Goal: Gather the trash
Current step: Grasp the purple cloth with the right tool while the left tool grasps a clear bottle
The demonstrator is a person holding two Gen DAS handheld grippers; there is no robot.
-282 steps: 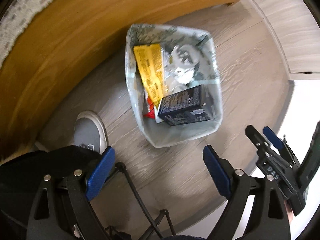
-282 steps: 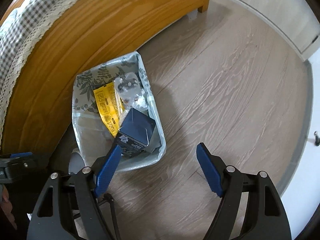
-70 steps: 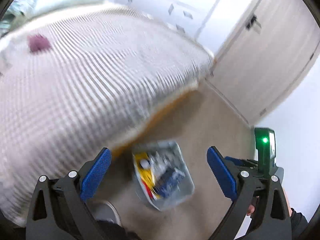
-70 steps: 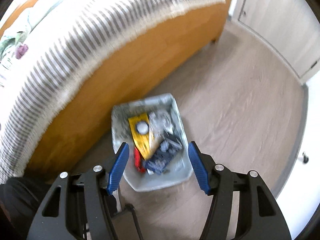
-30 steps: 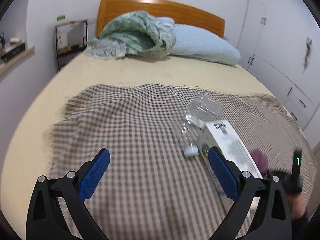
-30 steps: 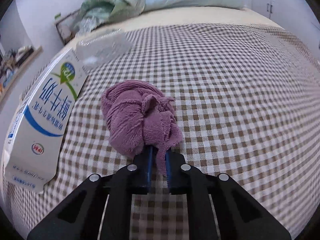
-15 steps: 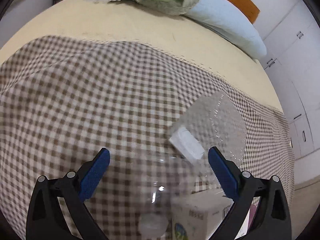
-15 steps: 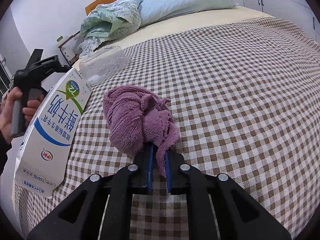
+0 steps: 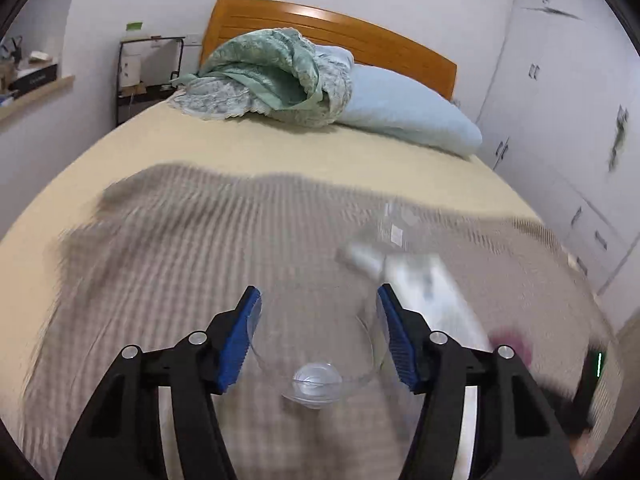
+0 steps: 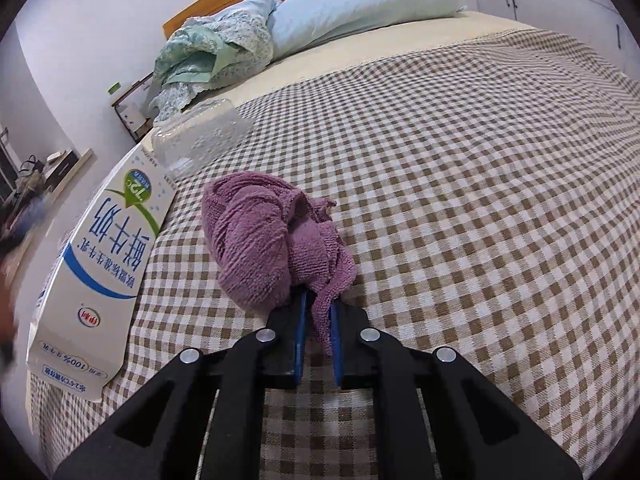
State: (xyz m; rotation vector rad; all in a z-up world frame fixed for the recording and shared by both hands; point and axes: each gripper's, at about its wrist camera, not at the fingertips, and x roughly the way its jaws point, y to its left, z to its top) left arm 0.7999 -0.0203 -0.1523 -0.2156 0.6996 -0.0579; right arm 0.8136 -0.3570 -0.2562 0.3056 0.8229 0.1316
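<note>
A clear plastic bottle [image 9: 312, 344] sits between the blue pads of my left gripper [image 9: 320, 332], its cap facing the camera. The jaws are closing and the pads touch the bottle's sides; it stays sharp while the bed blurs. My right gripper [image 10: 318, 304] is shut on a fold of a purple cloth [image 10: 256, 232], which lies bunched on the checked bedspread [image 10: 480, 200]. A white milk carton [image 10: 108, 264] lies left of the cloth, with a clear plastic clamshell [image 10: 200, 136] behind it. In the left wrist view the carton [image 9: 428, 280] and clamshell [image 9: 396, 228] are blurred.
The bed has a blue pillow [image 9: 404, 112] and a green quilt [image 9: 272, 76] by the wooden headboard [image 9: 332, 28]. A black rack [image 9: 140, 76] stands at the bed's far left. White wardrobe doors [image 9: 560, 100] line the right wall.
My left gripper's jaws have narrowed around the clear bottle and its view has swung up toward the headboard. My right gripper keeps its hold on the purple cloth and has barely moved.
</note>
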